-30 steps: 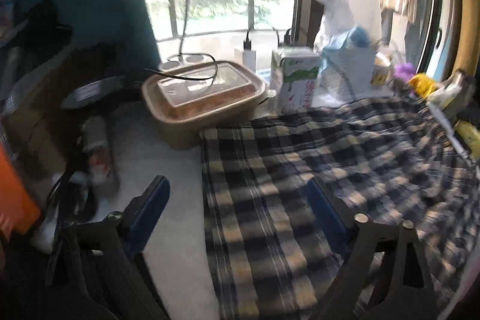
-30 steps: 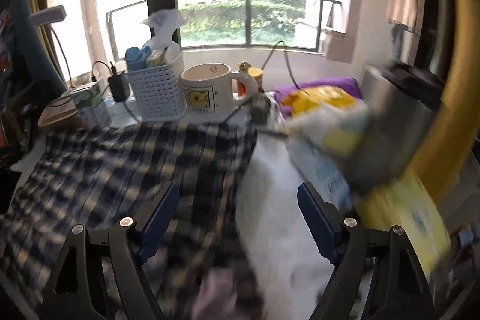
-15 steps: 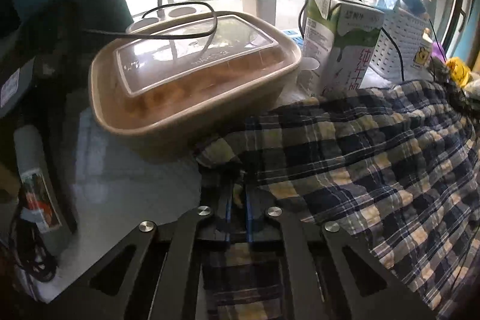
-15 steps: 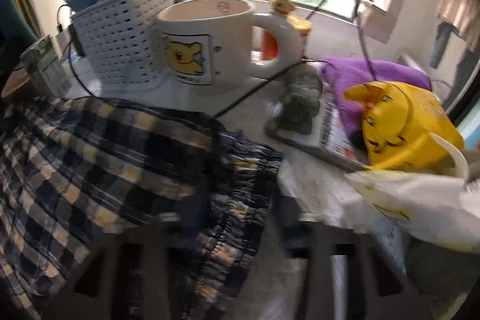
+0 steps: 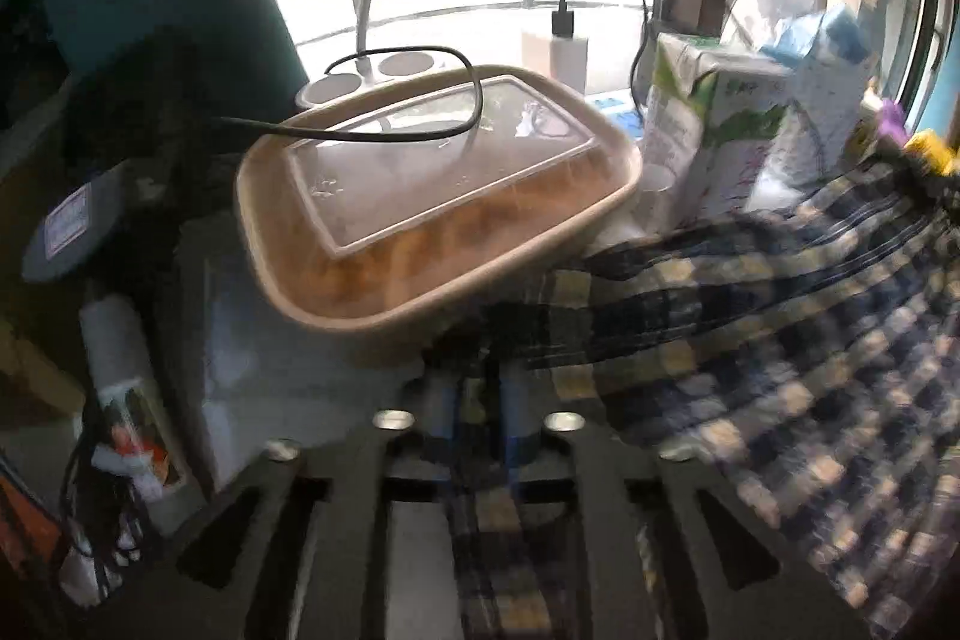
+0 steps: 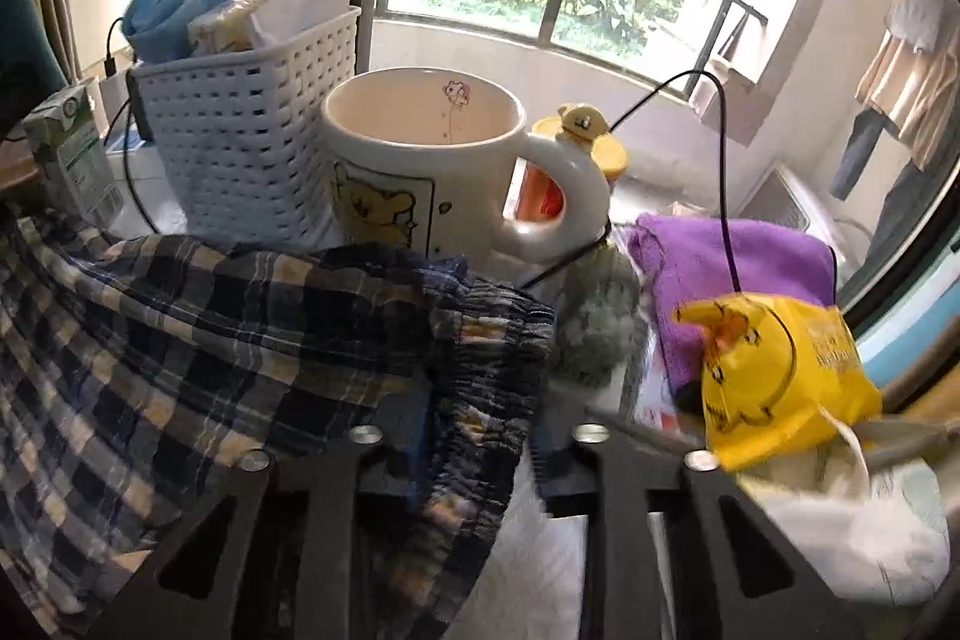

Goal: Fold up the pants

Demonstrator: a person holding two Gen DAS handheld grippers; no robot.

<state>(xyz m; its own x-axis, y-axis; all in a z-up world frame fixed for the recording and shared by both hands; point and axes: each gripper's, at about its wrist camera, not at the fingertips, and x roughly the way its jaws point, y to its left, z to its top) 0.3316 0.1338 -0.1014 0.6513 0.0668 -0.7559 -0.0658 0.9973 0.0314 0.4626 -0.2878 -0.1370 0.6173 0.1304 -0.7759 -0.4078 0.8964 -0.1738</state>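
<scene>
both grippers [image 5: 477,403] [image 6: 474,436] seemingly pinch pants [image 6: 180,340]

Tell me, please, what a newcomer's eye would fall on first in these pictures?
Probably the plaid pants, bunched across the foreground between both views. Right behind their waistband stands a big cartoon-bear mug beside a white basket. In the left wrist view a lidded food container sits just beyond the fabric's corner.

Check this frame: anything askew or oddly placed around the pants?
Yes. A black cable lies looped across the lid of the food container, and the plaid pants are bunched against the mug and the container, leaving little flat room for folding.
</scene>
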